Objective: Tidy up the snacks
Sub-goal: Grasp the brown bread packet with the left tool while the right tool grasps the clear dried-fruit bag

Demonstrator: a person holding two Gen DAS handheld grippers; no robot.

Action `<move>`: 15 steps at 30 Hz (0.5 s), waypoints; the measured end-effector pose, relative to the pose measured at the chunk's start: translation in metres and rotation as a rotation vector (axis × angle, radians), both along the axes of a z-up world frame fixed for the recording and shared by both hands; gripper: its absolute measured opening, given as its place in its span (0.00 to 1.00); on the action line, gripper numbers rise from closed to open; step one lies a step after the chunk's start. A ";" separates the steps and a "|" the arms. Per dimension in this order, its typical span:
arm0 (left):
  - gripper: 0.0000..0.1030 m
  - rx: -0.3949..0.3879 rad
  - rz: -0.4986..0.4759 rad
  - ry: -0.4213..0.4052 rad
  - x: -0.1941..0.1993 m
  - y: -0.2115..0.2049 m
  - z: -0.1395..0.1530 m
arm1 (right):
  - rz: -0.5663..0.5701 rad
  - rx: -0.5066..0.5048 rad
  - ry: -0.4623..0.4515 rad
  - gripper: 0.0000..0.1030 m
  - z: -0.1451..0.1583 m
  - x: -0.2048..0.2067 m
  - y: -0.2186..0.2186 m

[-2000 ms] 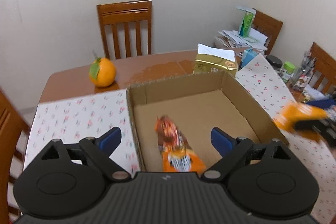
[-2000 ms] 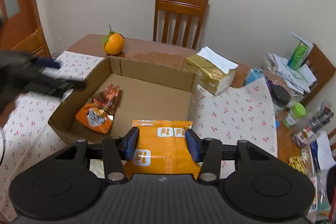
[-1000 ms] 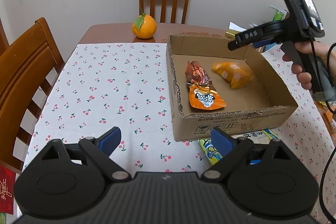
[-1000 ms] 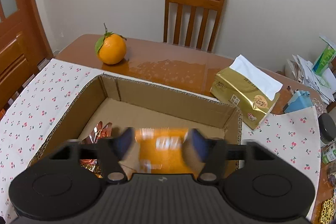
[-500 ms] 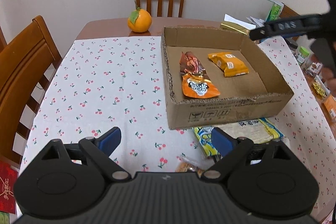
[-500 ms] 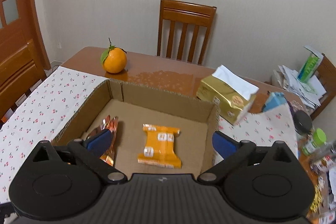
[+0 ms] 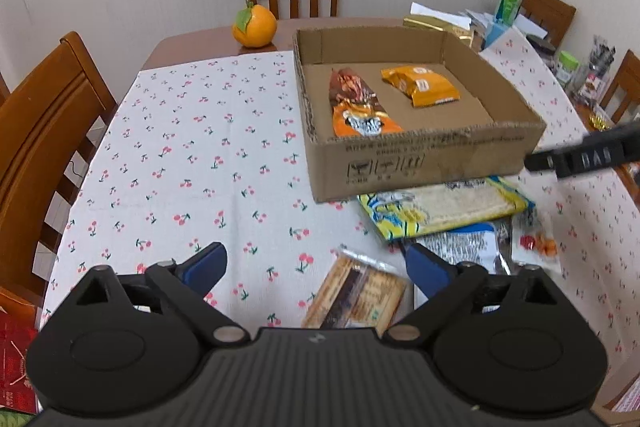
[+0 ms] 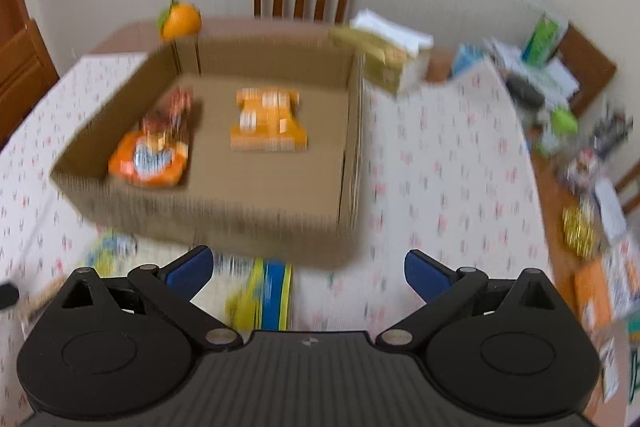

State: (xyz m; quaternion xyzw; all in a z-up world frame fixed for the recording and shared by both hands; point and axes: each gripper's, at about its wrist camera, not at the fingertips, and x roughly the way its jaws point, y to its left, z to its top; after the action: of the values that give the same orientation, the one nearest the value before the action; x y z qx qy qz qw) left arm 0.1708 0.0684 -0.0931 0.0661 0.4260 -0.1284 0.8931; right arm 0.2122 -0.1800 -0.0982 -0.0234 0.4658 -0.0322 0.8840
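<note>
A shallow cardboard box (image 7: 424,163) (image 8: 224,219) stands on the cherry-print tablecloth. Inside lie a red-orange snack bag (image 7: 360,107) (image 8: 156,143) and an orange packet (image 7: 420,85) (image 8: 268,119). Loose snacks lie in front of the box: a yellow-blue packet (image 7: 444,207) (image 8: 264,291), a silver-blue packet (image 7: 464,247), a small clear bag (image 7: 534,239) and a brown packet (image 7: 356,295). My left gripper (image 7: 316,263) is open and empty above the brown packet. My right gripper (image 8: 308,267) is open and empty before the box; the right wrist view is blurred.
An orange fruit (image 7: 255,26) sits on the bare wood at the far edge. A gold tissue pack (image 8: 380,55) lies behind the box. Bottles, papers and clutter (image 7: 576,67) fill the right side. Wooden chairs (image 7: 44,131) stand around the table. The right gripper's body (image 7: 588,155) shows at right.
The right gripper let the orange packet go into the box, opened and drew back towards the near side. The left gripper also drew back from the box over the loose snacks.
</note>
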 end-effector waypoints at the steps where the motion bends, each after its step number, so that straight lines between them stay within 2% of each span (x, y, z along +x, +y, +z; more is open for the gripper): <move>1: 0.93 0.002 -0.003 0.002 -0.001 -0.001 -0.001 | -0.008 0.004 0.017 1.00 -0.004 -0.004 -0.001; 8: 0.93 0.003 -0.036 0.021 -0.010 -0.004 -0.009 | -0.091 0.045 0.124 1.00 -0.040 -0.021 -0.002; 15: 0.93 -0.008 -0.055 0.039 -0.015 -0.003 -0.012 | -0.178 0.090 0.155 1.00 -0.062 -0.011 -0.006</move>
State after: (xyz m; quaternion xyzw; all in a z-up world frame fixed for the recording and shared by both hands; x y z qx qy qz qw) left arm 0.1556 0.0651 -0.1051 0.0716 0.4408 -0.1561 0.8810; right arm 0.2012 -0.1859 -0.1597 0.0552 0.5338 -0.0877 0.8392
